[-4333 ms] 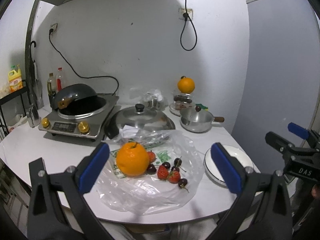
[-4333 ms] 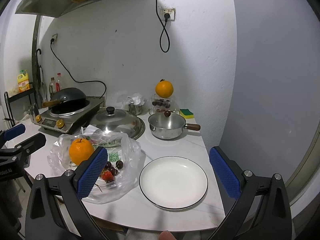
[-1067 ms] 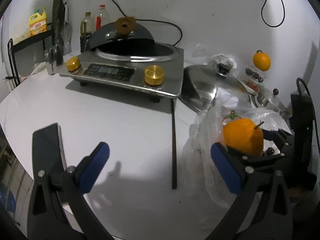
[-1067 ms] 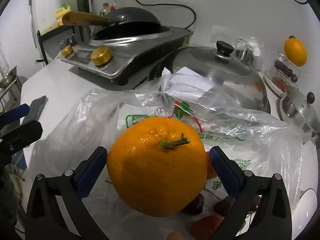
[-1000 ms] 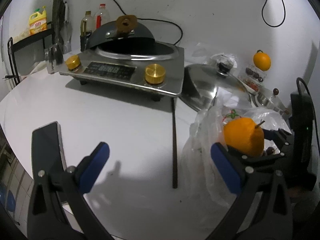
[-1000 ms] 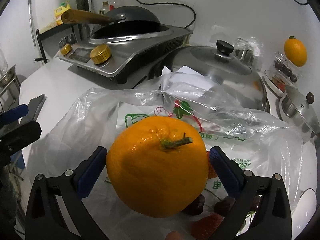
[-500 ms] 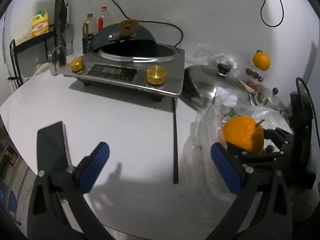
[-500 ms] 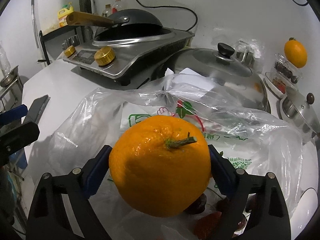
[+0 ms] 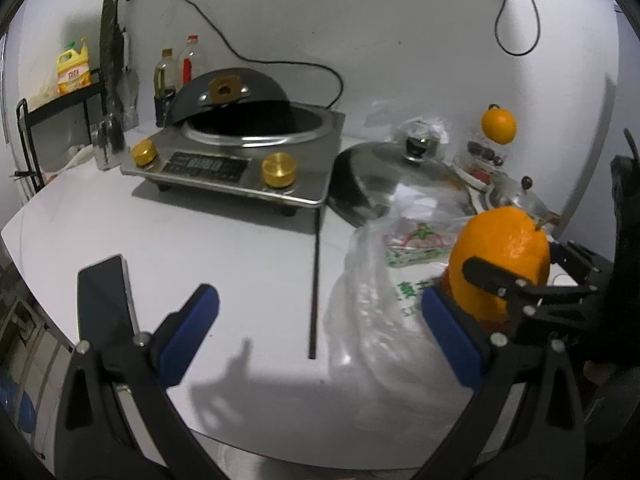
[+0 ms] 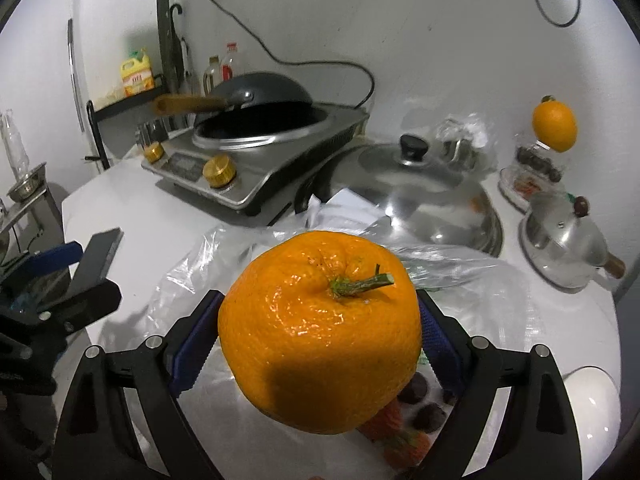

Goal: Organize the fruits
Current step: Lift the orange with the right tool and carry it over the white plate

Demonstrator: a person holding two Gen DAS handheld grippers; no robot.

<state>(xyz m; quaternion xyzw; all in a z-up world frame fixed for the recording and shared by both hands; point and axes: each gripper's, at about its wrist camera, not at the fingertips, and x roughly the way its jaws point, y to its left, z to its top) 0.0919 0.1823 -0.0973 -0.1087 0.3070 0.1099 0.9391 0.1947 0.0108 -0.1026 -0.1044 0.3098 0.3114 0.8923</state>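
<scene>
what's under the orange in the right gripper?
Under the held orange lies the open plastic bag with dark cherries and strawberries on it. The orange hides part of the bag, so more fruit there can't be ruled out.

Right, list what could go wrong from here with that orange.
1. The right gripper clamps the big round orange only at its sides, so it may slip and drop onto the strawberries and cherries below.
2. The plastic bag lies loose under the orange; it may snag and drag.
3. The left gripper is open and empty beside the bag, close enough for the two to bump.
</scene>
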